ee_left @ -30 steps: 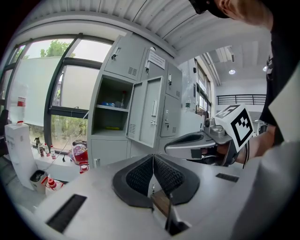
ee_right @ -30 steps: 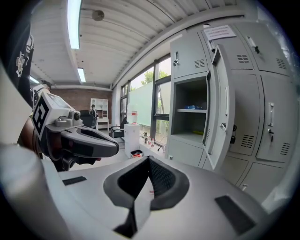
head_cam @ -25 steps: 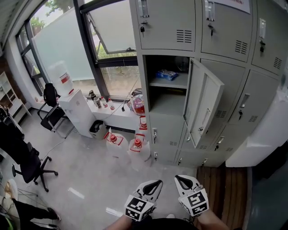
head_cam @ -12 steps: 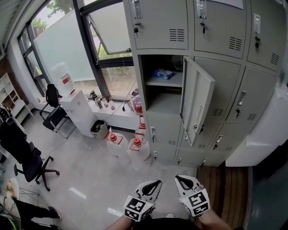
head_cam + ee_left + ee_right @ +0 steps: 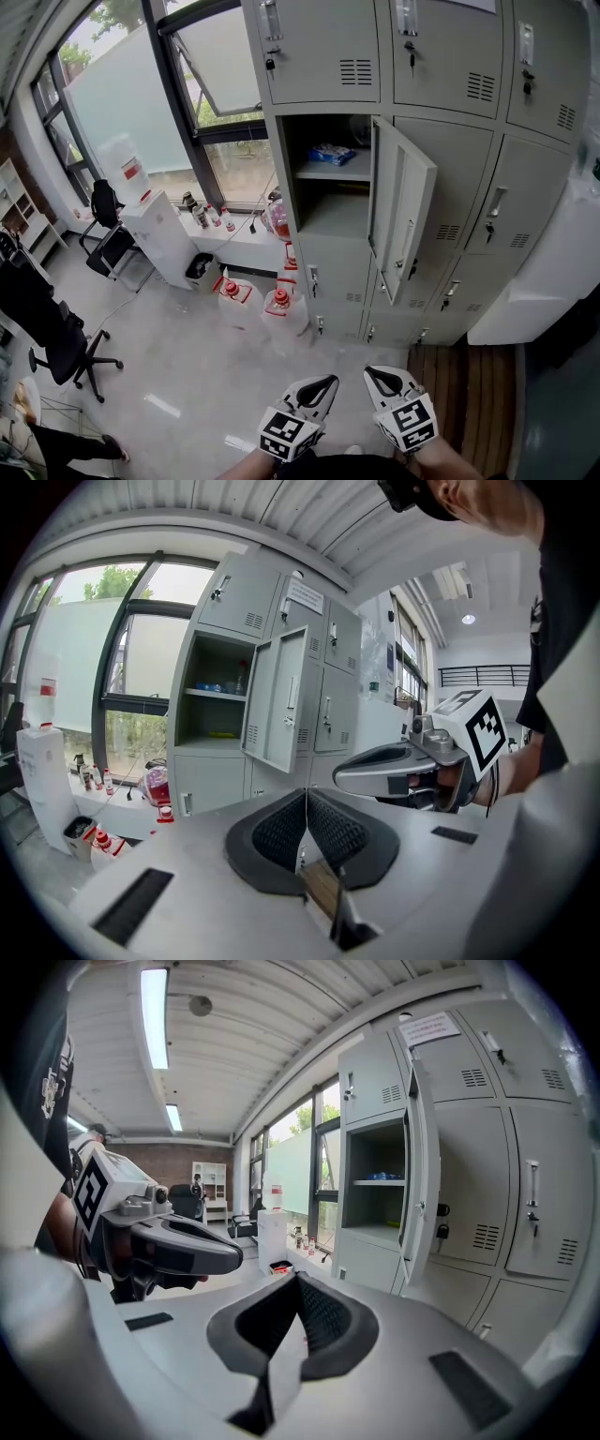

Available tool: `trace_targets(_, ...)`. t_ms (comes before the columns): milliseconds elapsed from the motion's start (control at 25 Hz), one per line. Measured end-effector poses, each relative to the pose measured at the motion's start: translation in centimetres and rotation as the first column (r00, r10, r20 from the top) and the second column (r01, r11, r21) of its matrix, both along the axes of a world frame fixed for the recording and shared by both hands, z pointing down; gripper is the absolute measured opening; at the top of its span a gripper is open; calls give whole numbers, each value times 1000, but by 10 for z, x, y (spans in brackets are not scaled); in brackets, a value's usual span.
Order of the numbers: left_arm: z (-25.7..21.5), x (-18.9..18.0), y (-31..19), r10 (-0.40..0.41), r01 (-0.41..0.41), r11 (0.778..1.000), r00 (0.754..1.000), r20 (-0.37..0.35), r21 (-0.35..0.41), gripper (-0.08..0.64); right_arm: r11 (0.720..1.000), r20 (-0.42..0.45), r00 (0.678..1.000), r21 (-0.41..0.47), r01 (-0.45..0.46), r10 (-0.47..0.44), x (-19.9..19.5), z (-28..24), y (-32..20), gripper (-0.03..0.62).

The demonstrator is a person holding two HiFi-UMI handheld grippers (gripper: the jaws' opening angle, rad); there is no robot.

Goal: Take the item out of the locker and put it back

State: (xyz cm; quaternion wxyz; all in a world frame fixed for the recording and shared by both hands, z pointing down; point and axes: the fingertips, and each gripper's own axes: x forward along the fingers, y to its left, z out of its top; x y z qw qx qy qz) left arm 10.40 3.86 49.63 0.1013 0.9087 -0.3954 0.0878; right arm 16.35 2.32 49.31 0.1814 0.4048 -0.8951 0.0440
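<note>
1. Lockers [image 5: 441, 56] have slid leftward in the head view; both grippers hang low by the body
2. Pinched closed and empty, the left gripper [image 5: 328, 381] and right gripper [image 5: 369, 373] idle for the approach; only their own views show the pads [image 5: 281, 832] meeting
3. Well apart, the blue packet [image 5: 331, 154] lies on the upper shelf of the open locker [image 5: 337, 214]

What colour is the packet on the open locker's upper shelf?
The flat packet is blue with white; the head view shows it best.
</note>
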Motion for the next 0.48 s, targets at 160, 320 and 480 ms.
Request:
trace_targets(160,-1,-2,0,-5,5,1000,1000,0,5,17,1000,3,1000,-2,2,-2,-1,1,0,52)
trace_targets(320,-2,-5,1,-17,17,1000,1000,-8,4,17,1000,7,1000,0,7,-7,-4,0,2,52)
trace_targets(480,-3,-8,4,-21,21,1000,1000,-2,9,17,1000,6,1000,2,12,-12,-7,-1,4,52)
